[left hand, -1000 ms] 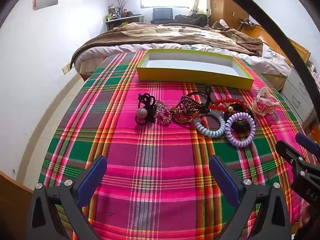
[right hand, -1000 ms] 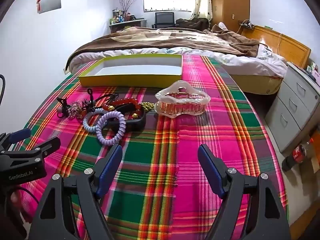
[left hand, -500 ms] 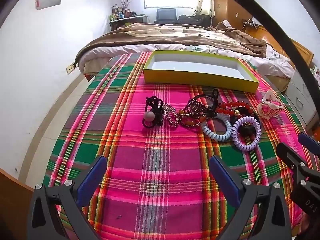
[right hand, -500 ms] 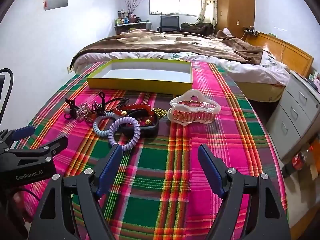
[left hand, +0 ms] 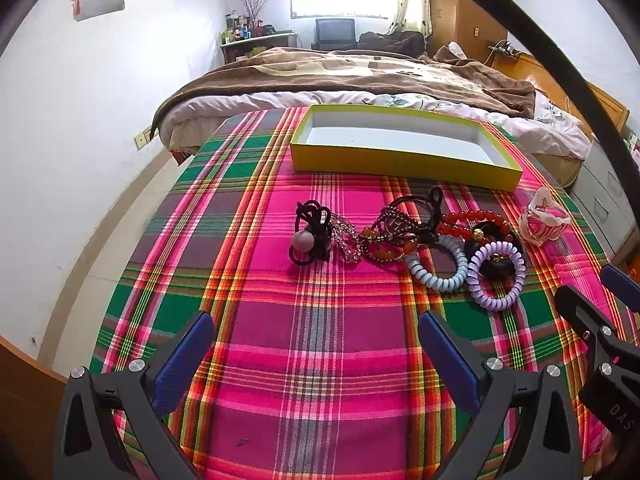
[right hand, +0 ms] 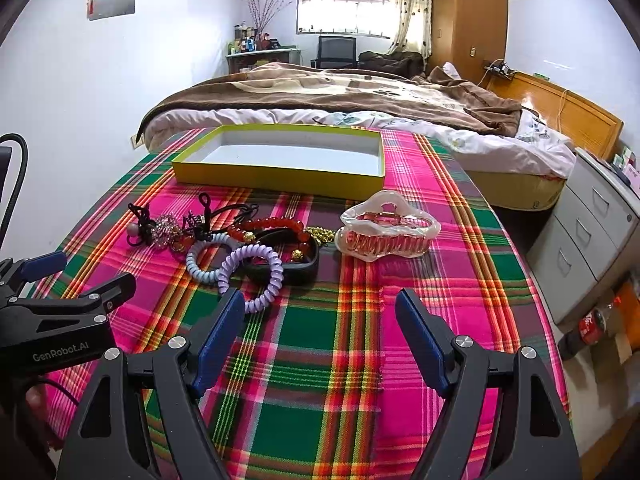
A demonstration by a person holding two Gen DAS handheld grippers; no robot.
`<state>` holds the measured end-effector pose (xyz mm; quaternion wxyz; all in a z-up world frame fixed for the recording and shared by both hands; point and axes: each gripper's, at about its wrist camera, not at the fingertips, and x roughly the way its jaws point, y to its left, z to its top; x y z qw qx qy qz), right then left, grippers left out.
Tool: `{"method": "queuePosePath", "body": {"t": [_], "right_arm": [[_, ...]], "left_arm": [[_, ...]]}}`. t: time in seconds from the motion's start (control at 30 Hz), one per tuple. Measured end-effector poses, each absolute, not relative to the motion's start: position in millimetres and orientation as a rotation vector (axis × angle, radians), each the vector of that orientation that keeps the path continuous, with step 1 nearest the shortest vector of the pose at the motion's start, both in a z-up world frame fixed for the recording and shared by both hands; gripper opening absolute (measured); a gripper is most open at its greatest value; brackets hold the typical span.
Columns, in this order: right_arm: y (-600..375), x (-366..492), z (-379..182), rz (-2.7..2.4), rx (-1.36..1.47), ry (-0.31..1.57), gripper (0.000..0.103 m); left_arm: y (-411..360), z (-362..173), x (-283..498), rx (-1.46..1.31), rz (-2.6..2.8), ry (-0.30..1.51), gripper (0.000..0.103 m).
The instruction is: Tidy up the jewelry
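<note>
A pile of jewelry lies on the plaid cloth: a black hair tie with a pink bead (left hand: 310, 240), a red bead bracelet (left hand: 474, 220), a blue spiral tie (left hand: 438, 262), a purple spiral tie (left hand: 496, 274) (right hand: 252, 272) and a clear pink claw clip (right hand: 386, 236) (left hand: 542, 222). A shallow yellow box (left hand: 400, 162) (right hand: 280, 174) stands empty behind them. My left gripper (left hand: 316, 350) is open and empty, short of the pile. My right gripper (right hand: 320, 330) is open and empty, just short of the purple tie and clip.
The plaid-covered table (right hand: 352, 360) stands against a bed (right hand: 340, 96). A grey drawer unit (right hand: 592, 232) and a cola bottle (right hand: 592, 326) on the floor are at the right. A white wall (left hand: 60, 140) is at the left.
Both grippers have drawn back and risen a little from the pile; the jewelry and box sit lower in each view. Nothing on the table has moved.
</note>
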<state>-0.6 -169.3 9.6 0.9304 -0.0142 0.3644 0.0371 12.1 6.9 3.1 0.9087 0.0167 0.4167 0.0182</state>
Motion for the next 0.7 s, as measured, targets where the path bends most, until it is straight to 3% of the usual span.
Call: {"method": "queuePosePath", "body": {"t": [0.7], "right_arm": [[-167.7,1.1,9.3,0.077,-0.030,0.749,0.078]], "left_arm": [[8.6,5.6,11.5,0.032,0.037,0.857,0.103]]}}
